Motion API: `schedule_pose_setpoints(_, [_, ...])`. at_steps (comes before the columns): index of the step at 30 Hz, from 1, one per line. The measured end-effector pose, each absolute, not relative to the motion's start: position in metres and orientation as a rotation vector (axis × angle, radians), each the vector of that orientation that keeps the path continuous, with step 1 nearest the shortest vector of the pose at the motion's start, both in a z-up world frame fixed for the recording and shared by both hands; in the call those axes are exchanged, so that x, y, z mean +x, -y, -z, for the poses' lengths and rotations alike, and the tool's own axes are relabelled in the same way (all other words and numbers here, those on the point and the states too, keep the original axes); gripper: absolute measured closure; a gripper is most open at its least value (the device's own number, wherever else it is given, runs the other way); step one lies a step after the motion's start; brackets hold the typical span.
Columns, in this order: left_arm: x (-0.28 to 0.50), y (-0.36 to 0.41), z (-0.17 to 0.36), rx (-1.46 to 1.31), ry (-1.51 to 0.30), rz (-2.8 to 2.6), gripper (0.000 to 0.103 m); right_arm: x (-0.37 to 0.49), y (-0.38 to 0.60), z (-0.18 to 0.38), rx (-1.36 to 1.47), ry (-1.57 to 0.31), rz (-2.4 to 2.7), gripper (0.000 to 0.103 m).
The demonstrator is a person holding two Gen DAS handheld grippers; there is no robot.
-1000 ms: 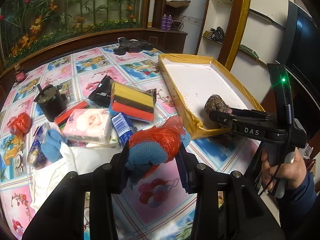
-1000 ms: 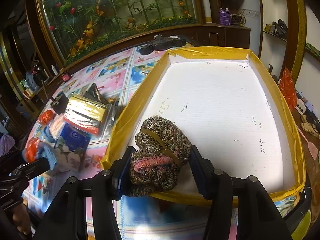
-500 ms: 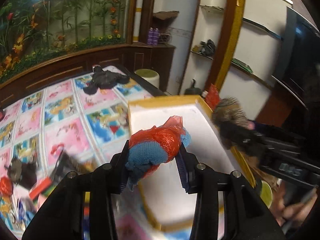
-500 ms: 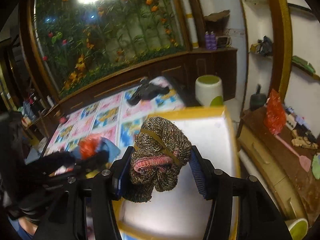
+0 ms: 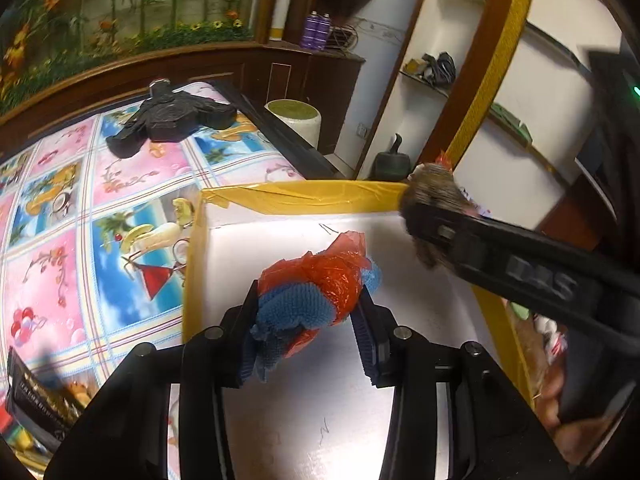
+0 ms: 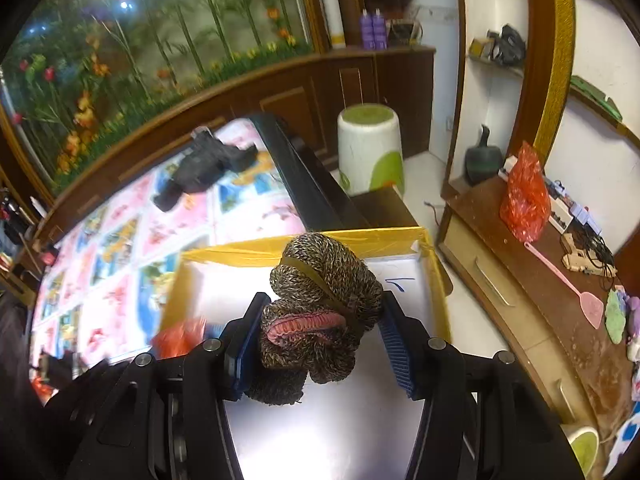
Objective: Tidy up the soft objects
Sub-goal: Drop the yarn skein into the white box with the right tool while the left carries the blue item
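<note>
My left gripper [image 5: 306,312] is shut on a blue knit bundle wrapped in red plastic [image 5: 316,290], held above the white floor of the yellow-rimmed box [image 5: 304,198]. My right gripper [image 6: 320,320] is shut on a brown speckled knit roll with a pink cuff [image 6: 318,304], held over the far right part of the same box [image 6: 248,256]. In the left wrist view the right gripper [image 5: 420,224] reaches in from the right with the brown roll [image 5: 434,184] near the box's far corner. The red and blue bundle [image 6: 180,336] shows blurred at lower left in the right wrist view.
A black tripod-like stand [image 5: 172,118] lies on the patterned tablecloth [image 5: 60,216] beyond the box. A black packet [image 5: 36,404] sits at the left near edge. A white and green stool [image 6: 368,148] stands past the table edge. A wooden sideboard [image 6: 560,292] with clutter runs along the right.
Both grippers have carried their bundles from the near side of the box to above its far part. The pile of items on the cloth has slid out of view.
</note>
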State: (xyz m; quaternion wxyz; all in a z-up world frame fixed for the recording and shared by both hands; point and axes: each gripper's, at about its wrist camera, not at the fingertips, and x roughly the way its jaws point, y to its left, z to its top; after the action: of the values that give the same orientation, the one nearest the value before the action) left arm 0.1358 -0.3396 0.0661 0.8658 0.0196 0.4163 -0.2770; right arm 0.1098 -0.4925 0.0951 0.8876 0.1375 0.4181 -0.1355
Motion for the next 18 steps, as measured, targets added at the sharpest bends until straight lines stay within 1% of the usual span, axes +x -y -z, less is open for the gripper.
schedule_pose_setpoints(6, [0.139, 0.356, -0.062, 0.053, -0.911, 0.590, 0.064, 0.160, 0.510, -0.073, 0.298, -0.930, 0.282, 0.049])
schedule_pose_setpoints(9, [0.138, 0.363, -0.056, 0.072, -0.938, 0.576, 0.064, 0.170, 0.514, -0.068, 0.309, -0.939, 0.277, 0.049])
schedule_pose_setpoints(11, [0.137, 0.364, -0.056, 0.071, -0.936, 0.568, 0.062, 0.178, 0.515, -0.065, 0.311, -0.943, 0.271, 0.046])
schedule_pose_setpoints(13, [0.138, 0.364, -0.056, 0.075, -0.937, 0.563, 0.060, 0.174, 0.518, -0.062, 0.312, -0.939, 0.271, 0.045])
schedule_pose_setpoints(15, [0.139, 0.362, -0.054, 0.055, -0.956, 0.569, 0.055, 0.164, 0.518, -0.061, 0.322, -0.935, 0.261, 0.043])
schedule_pose_setpoints(16, [0.142, 0.360, -0.053, 0.042, -0.968, 0.572, 0.055, 0.159, 0.520, -0.061, 0.329, -0.933, 0.254, 0.041])
schedule_pose_setpoints(18, [0.144, 0.357, -0.051, 0.011, -0.987, 0.581, 0.055, 0.149, 0.520, -0.063, 0.323, -0.926, 0.256, 0.032])
